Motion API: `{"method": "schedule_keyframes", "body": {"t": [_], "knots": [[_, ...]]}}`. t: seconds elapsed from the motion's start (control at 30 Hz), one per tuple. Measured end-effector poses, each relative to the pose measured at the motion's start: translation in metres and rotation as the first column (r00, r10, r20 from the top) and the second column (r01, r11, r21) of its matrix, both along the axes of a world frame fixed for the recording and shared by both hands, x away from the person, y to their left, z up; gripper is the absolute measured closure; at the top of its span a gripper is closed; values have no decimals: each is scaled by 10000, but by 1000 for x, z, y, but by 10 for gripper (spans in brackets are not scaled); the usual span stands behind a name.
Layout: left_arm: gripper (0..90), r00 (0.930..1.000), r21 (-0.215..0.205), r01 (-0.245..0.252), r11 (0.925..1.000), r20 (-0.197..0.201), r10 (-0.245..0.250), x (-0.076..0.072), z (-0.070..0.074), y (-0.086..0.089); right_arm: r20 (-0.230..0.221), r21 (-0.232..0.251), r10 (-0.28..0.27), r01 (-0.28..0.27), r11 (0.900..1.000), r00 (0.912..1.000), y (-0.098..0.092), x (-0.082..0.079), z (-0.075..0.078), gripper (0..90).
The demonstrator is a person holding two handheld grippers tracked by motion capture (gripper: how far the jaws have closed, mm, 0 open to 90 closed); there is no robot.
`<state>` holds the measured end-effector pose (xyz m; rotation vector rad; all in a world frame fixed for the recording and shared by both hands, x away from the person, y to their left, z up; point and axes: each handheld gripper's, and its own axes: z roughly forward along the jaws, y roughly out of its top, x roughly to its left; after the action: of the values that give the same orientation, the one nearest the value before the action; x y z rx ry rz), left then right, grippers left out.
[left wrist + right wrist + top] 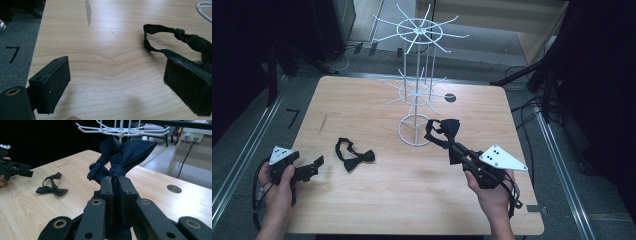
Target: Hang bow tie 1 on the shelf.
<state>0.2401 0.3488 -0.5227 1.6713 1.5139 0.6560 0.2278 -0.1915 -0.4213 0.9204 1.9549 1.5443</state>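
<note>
Right gripper [115,192]: we see its jaws clamped on a dark bow tie [122,155], lifted beside the white wire rack [417,75].
Left gripper [120,82]: we see it spread wide, holding nothing, low over the table [412,195].
Second bow tie [354,157]: flat on the table, near our left gripper.

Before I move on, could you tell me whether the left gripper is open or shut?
Open: the left gripper has its jaws wide apart over bare table.
</note>
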Motion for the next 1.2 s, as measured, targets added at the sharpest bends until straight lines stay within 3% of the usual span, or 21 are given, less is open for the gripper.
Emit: {"method": "schedule_keyframes", "body": {"t": [0.27,0.47,0.77,1.2], "knots": [[77,10000,31,27,10000,-24,-27,0,0,0,251,-49,-106,107,9999,9996,1,-2,2,841],[77,10000,59,27,10000,-19,-27,0,0,-1,379,269,-236,226,9994,9990,0,-2,4,844],[77,10000,84,14,10000,-10,-14,0,0,-1,682,390,-10,-17,9992,9977,2,-4,10,844],[77,10000,86,6,10000,-15,-6,0,0,-1,893,620,-13,-43,9981,9960,6,8,15,844]]}}
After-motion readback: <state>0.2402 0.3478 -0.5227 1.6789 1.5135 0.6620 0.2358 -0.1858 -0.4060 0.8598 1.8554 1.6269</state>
